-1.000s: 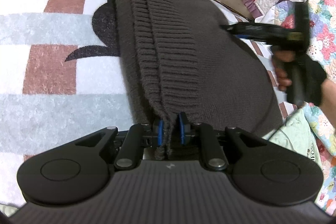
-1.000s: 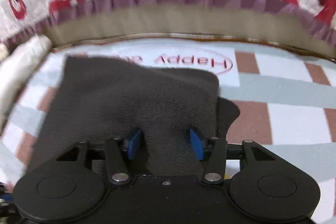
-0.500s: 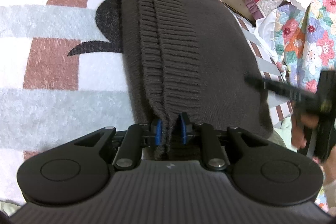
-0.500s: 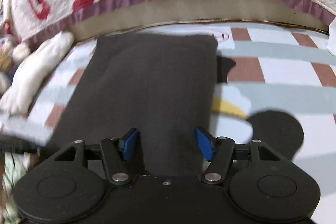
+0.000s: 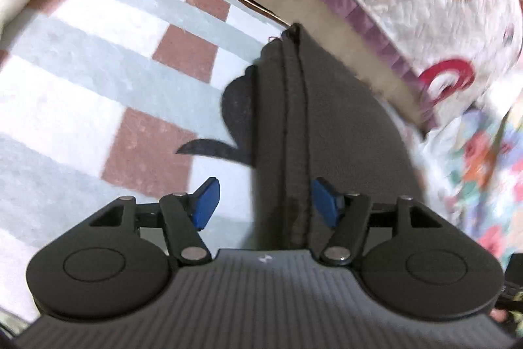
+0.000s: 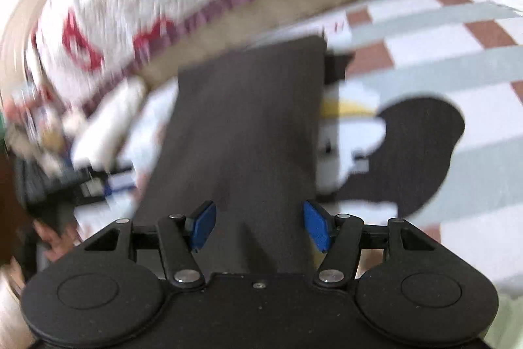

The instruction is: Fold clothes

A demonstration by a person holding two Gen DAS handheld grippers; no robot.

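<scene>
A dark brown knit garment (image 5: 343, 133) lies folded into a long strip on the checked blanket (image 5: 98, 87). In the left wrist view its ribbed hem edge runs from the far end toward me and passes between the blue pads. My left gripper (image 5: 266, 201) is open and holds nothing; the hem lies loose under it. In the right wrist view the same garment (image 6: 248, 133) stretches away as a flat dark rectangle. My right gripper (image 6: 258, 226) hovers open over its near end, pads apart, gripping nothing. Both views are motion-blurred.
A quilted cover with red prints and a purple ruffle (image 5: 408, 5) borders the far side. Floral fabric (image 5: 483, 172) lies to the right. A white plush shape (image 6: 111, 120) and a person's hand on the other gripper (image 6: 55, 237) sit at the left of the right wrist view.
My left gripper has opened and let go of the ribbed hem, then pulled back. The right gripper has drawn back toward the garment's near end, still open.
</scene>
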